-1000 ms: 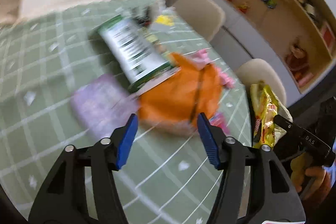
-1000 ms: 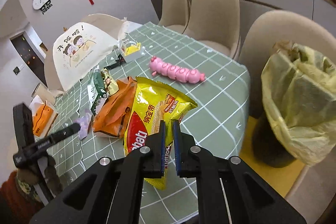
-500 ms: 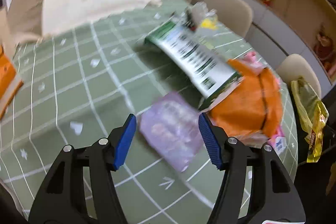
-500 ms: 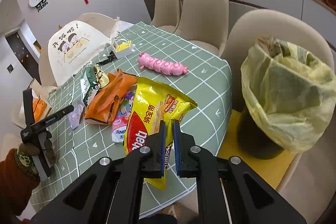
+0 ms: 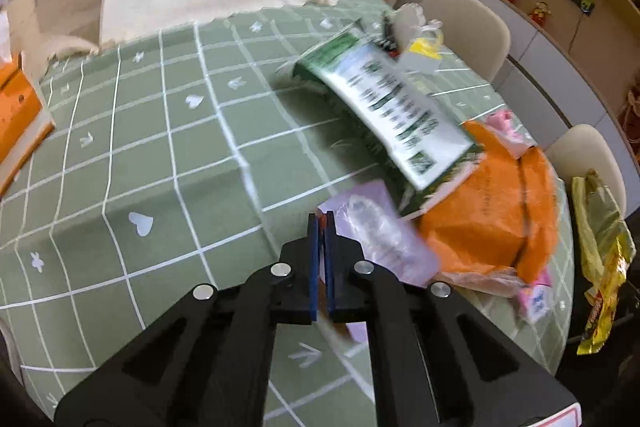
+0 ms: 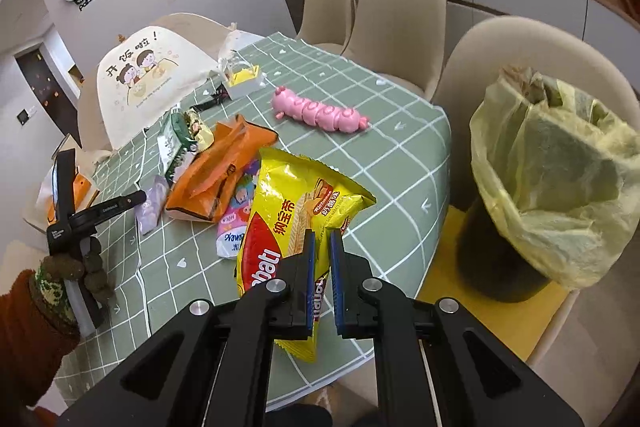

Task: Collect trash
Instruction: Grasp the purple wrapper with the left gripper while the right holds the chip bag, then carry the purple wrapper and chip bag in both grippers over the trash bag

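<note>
since half a second ago the left gripper (image 5: 321, 223) fingers have just been closing, now pinching the purple wrapper's (image 5: 380, 235) near-left edge, ready to lift

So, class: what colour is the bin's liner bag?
Pale translucent yellow bag; the right wrist view shows it best.

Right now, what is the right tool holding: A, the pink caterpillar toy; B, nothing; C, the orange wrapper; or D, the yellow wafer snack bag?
D: the right tool is shut on the yellow wafer snack bag, lifted near the table edge; the pink caterpillar toy and orange wrapper lie on the tablecloth.
</note>
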{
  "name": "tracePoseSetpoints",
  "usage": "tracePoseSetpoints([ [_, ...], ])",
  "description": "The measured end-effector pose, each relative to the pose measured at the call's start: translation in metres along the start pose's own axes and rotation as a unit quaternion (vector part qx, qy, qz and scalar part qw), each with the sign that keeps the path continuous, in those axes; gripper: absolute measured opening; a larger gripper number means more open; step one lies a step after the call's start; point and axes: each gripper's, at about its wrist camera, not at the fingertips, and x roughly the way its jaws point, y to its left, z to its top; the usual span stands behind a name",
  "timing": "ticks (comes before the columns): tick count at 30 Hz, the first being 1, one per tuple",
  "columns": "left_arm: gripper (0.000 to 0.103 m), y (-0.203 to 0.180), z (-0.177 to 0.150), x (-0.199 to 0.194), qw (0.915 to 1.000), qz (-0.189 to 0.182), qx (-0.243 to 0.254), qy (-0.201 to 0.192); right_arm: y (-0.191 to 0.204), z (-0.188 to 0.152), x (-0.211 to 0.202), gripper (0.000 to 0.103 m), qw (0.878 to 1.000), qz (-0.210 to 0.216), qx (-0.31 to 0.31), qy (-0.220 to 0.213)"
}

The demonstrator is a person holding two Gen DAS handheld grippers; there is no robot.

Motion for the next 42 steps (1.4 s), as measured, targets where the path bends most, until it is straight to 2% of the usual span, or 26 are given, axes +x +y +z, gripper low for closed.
tracePoseSetpoints([
  [7, 0.001, -0.047, 0.019, -0.049, 0.9988, -0.037, 0.014, -0.029, -0.011, 0.027, -0.028, 0.009, 0.999, 0.0, -0.025, -0.036],
  [13, 0.001, -0.127, 0.031, -0.093, 0.9923, -0.069, 0.07, -0.075, -0.036, 0.05, -0.058, 0.009, 0.997, -0.001, -0.04, -0.072],
  [20, 0.002, -0.208, 0.032, -0.11, 0.988, -0.089, 0.095, -0.083, -0.081, 0.068, -0.086, 0.009, 0.994, -0.011, -0.053, -0.097],
  [28, 0.002, -0.305, 0.031, -0.098, 0.9807, -0.117, 0.138, -0.074, -0.149, 0.083, -0.111, 0.009, 0.991, -0.039, -0.036, -0.12],
  [37, 0.002, -0.403, 0.031, -0.054, 0.9711, -0.155, 0.177, -0.04, -0.231, 0.087, -0.118, 0.009, 0.99, -0.077, -0.008, -0.122],
  [42, 0.002, -0.458, 0.033, -0.015, 0.9655, -0.176, 0.192, -0.008, -0.272, 0.09, -0.117, 0.009, 0.988, -0.101, 0.011, -0.119],
])
